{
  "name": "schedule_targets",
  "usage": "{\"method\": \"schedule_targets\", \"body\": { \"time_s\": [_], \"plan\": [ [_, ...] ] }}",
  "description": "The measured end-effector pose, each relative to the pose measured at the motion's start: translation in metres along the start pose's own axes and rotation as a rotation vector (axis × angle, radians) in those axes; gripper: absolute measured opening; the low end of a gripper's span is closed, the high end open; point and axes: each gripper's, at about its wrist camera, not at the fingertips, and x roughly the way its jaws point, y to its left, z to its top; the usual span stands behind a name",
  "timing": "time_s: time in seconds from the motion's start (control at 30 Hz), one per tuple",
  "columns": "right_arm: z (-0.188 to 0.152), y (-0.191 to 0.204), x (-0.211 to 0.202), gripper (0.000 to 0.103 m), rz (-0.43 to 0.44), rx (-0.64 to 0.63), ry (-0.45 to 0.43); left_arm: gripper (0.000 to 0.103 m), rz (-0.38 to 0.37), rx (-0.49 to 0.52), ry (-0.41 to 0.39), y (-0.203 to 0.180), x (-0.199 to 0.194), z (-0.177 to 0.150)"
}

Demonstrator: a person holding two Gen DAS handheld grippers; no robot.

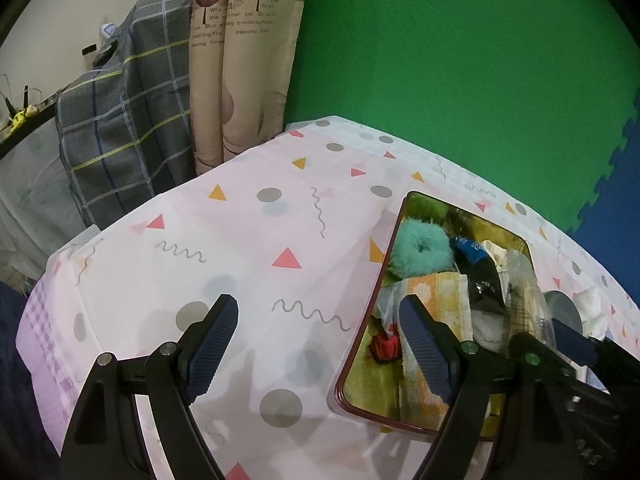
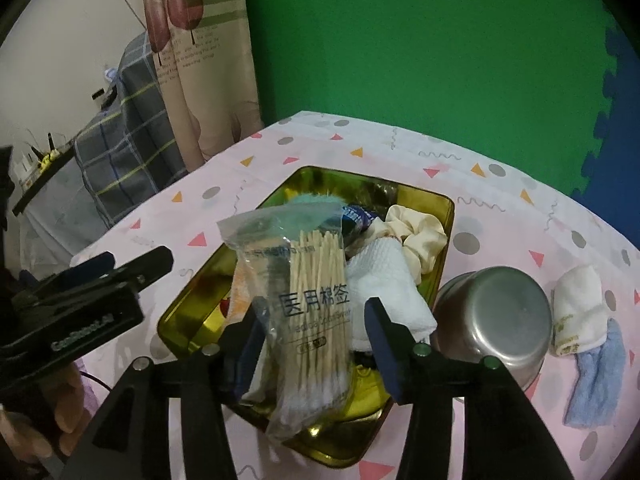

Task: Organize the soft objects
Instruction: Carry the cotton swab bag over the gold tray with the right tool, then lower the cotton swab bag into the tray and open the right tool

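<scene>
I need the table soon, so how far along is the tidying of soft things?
Mostly done: the gold metal tin already holds a teal fluffy scrunchie, cream satin scrunchie and white waffle cloth. In hand: the clear bag of cotton swabs sits between the open right gripper. Left: the white-and-blue cloths beside the steel bowl.

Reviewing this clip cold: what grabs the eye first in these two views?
The bag of cotton swabs standing up between the open right gripper fingers, over the gold tin crammed with soft items. Next, the fluffy teal scrunchie at the tin's far end, and the overturned steel bowl right of the tin.
</scene>
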Motion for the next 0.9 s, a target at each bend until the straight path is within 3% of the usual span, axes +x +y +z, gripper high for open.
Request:
{"method": "schedule_targets", "body": {
  "time_s": [0.37,0.53,0.73,0.9],
  "plan": [
    [-0.004,-0.025,-0.043,0.058,0.037,0.07,-0.083,0.08,0.009,0.007,-0.008,-0.002,-0.002,-0.001],
    [-0.008,-0.041,-0.059,0.058,0.007,0.101,-0.11,0.08,0.015,0.008,-0.014,-0.003,-0.004,0.0],
    [-0.023,-0.088,-0.076,0.059,-0.093,0.163,-0.115,0.08,0.019,0.019,-0.016,-0.005,-0.004,-0.001],
    [-0.044,-0.132,-0.09,0.059,-0.23,0.187,-0.092,0.085,0.024,0.029,-0.019,-0.008,-0.004,-0.001]
  ]
}}
